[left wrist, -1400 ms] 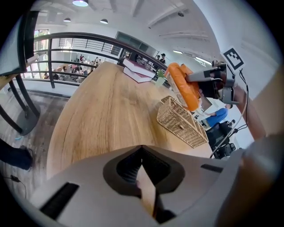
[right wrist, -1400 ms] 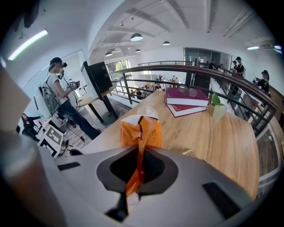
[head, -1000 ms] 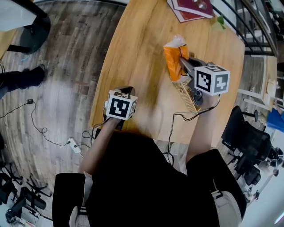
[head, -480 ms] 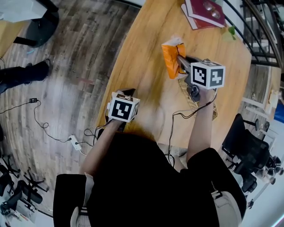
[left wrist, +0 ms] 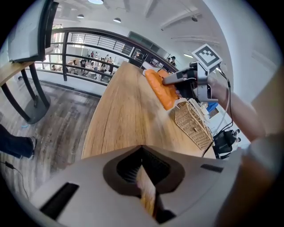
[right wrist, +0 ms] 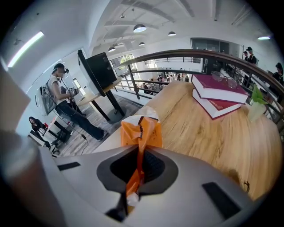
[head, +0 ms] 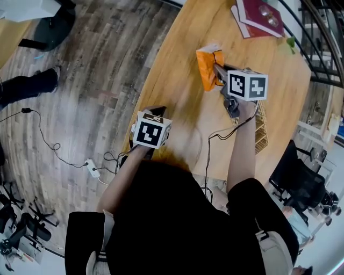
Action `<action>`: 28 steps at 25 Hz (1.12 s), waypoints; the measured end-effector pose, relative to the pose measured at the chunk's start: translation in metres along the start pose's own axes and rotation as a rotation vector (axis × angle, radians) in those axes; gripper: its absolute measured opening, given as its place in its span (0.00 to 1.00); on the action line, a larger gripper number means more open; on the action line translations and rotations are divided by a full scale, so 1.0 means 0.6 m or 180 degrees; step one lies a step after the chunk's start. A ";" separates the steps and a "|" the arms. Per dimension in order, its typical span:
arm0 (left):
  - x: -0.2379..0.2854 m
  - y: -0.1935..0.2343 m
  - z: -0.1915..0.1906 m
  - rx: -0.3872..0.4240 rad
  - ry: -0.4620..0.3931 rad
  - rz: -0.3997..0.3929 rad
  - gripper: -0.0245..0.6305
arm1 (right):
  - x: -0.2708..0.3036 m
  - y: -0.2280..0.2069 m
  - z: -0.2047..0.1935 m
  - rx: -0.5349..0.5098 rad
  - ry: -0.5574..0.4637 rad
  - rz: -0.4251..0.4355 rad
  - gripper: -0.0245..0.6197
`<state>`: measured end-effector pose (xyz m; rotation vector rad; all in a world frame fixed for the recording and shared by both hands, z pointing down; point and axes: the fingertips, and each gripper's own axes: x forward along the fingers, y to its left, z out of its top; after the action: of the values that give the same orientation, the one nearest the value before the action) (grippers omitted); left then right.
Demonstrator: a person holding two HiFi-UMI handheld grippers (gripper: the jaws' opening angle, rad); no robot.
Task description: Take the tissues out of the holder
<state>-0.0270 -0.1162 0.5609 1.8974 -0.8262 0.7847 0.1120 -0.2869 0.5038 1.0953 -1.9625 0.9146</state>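
One orange tissue pack (head: 207, 69) hangs over the wooden table (head: 177, 91), out of the single wicker holder (head: 260, 129), pinched by its wrapper in the right gripper (head: 217, 73), one of two. The left gripper (head: 155, 111) sits at the table's near edge, jaws pressed together on nothing. Only the right gripper view shows spectacles (right wrist: 225, 80) lying on the two red books (right wrist: 218, 96); the left gripper view alone shows the holder's full length.

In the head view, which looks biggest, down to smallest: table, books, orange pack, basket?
Largest first:
the table
the books, cut off at the edge
the orange pack and the basket: unsure, since the arm hides part of the basket.
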 end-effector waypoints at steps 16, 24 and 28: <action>0.004 0.020 -0.009 -0.0138 0.0071 0.0004 0.06 | 0.073 -0.043 0.019 -0.0099 -0.0042 -0.0642 0.06; 0.009 0.010 -0.004 -0.0154 0.0060 -0.0032 0.06 | 0.085 -0.052 0.014 -0.0139 0.0083 -0.0804 0.06; 0.012 0.013 -0.007 -0.0173 0.0078 -0.0043 0.06 | 0.080 -0.036 0.020 -0.0323 0.0084 -0.0728 0.17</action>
<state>-0.0298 -0.1168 0.5720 1.8402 -0.8110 0.7684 0.1091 -0.3243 0.5424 1.2128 -1.7972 0.6961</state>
